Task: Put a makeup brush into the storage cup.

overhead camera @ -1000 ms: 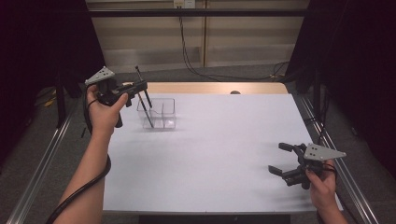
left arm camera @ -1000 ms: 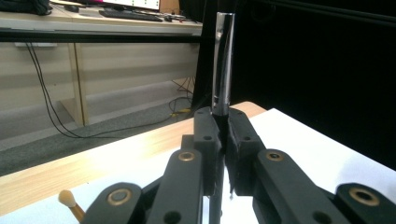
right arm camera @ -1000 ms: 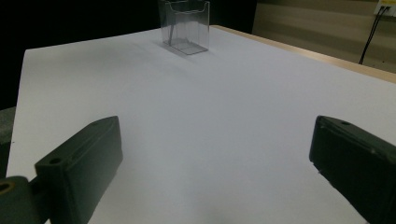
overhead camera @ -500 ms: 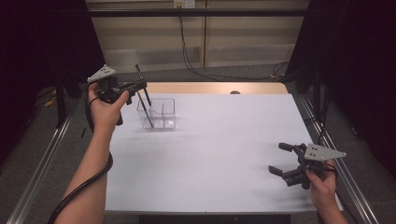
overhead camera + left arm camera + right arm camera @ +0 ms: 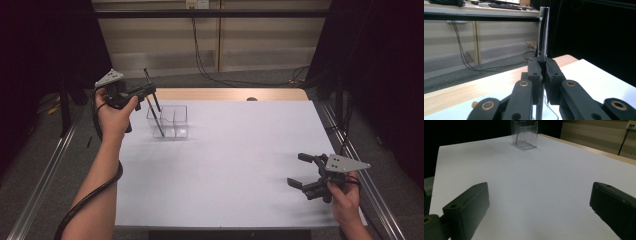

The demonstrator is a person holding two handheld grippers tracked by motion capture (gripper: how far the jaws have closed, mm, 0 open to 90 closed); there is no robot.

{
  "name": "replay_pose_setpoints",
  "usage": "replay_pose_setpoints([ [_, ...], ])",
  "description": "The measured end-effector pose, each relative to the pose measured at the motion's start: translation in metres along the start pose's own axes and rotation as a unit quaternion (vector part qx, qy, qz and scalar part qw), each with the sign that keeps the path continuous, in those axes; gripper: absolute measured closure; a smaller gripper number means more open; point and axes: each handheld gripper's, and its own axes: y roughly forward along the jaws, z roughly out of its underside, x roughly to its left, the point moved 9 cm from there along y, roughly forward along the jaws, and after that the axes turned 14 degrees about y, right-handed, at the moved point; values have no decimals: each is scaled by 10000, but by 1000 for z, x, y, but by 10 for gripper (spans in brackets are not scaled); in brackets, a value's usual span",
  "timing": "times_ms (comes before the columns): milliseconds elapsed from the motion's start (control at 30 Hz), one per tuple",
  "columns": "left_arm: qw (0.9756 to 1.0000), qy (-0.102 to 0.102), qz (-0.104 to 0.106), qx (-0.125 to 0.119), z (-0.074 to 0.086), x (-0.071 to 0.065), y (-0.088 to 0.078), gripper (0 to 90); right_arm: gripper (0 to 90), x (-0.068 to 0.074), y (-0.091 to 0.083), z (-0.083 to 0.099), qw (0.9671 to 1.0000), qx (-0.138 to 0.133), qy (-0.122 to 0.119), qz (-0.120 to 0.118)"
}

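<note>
Left gripper (image 5: 150, 90) is raised above the far left part of the white table (image 5: 240, 165), jaws clamped on a slim dark pen (image 5: 152, 102). In the left gripper view the pen (image 5: 543, 32) stands upright between the closed jaws, its glossy upper end rising well above them. From the high view the pen slants down and to the right, its lower end inside the clear plastic holder (image 5: 172, 122), left compartment as far as can be told; whether the tip touches the bottom cannot be told. Holder stands on the table near the far left corner. Right gripper (image 5: 305, 170) is low over the near right edge of the table, jaws wide apart and empty, well apart from the holder (image 5: 524, 133), which it faces.
</note>
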Motion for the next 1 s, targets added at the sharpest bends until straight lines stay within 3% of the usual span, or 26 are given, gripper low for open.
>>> replay_pose_setpoints([
  [633,9998,-25,-184,98,9,11,10,840,21,1,0,0,10000,-5,-15,-15],
  [1000,9992,8,-383,151,11,22,7,841,21,0,2,1,10000,17,-24,-40],
])
